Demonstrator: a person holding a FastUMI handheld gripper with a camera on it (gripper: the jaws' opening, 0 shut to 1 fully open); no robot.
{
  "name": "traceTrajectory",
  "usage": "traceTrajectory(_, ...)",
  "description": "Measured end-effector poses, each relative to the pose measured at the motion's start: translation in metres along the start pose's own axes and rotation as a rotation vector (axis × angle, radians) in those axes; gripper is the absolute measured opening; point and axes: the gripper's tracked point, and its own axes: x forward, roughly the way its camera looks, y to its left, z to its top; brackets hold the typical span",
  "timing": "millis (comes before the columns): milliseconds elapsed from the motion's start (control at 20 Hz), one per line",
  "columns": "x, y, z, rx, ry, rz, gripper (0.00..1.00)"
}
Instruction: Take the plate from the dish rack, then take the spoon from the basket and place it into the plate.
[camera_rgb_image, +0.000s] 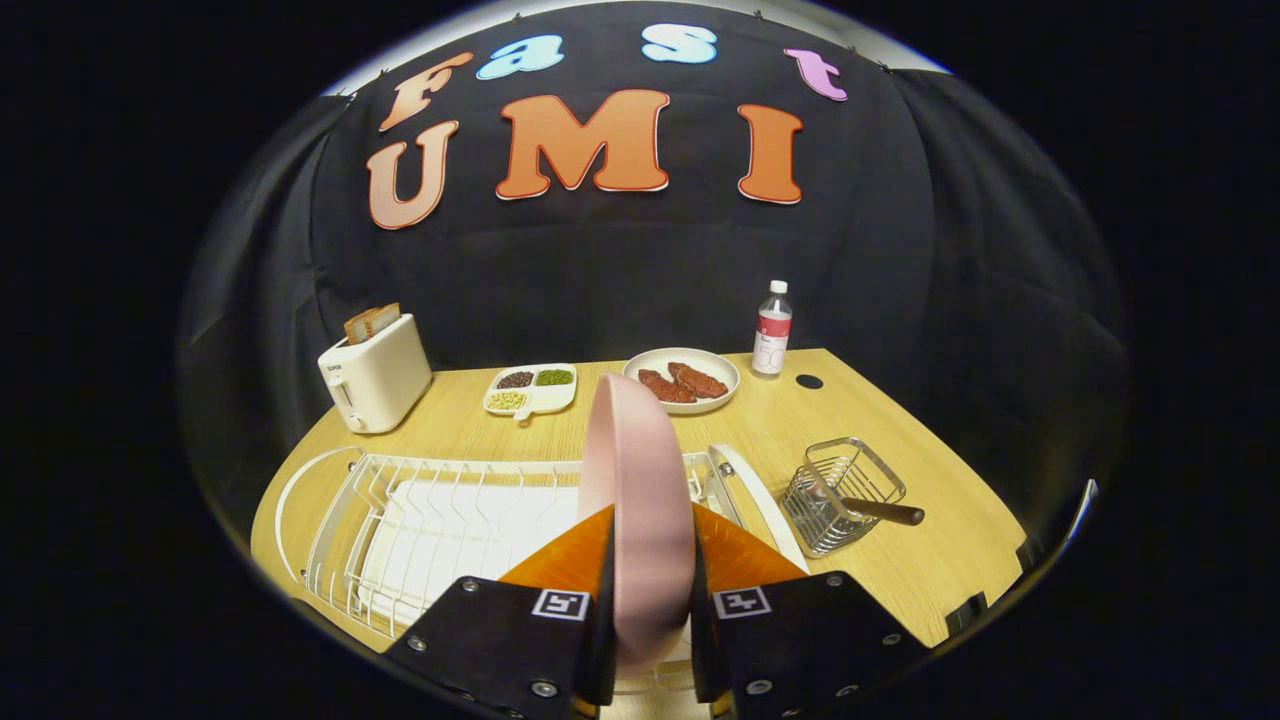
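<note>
A pink plate stands on edge between my two fingers, and my gripper is shut on it. The plate rises over the white wire dish rack, which lies to the left of and beneath the fingers. To the right of the rack stands a wire basket. A spoon with a dark wooden handle rests in it, handle sticking out to the right. Whether the plate's lower rim still sits in the rack is hidden by my fingers.
On the wooden table beyond the rack are a white toaster with bread, a divided dish of beans, a plate of meat and a plastic bottle. Black cloth walls close the booth behind.
</note>
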Motion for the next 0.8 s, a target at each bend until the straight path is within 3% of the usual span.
traceTrajectory(100, -0.002, -0.010, 0.016, -0.071, -0.042, -0.071, 0.27)
traceTrajectory(650, -0.010, -0.008, 0.033, -0.155, -0.064, -0.103, 0.23)
traceTrajectory(800, -0.016, -0.001, 0.046, -0.133, -0.091, -0.072, 0.23)
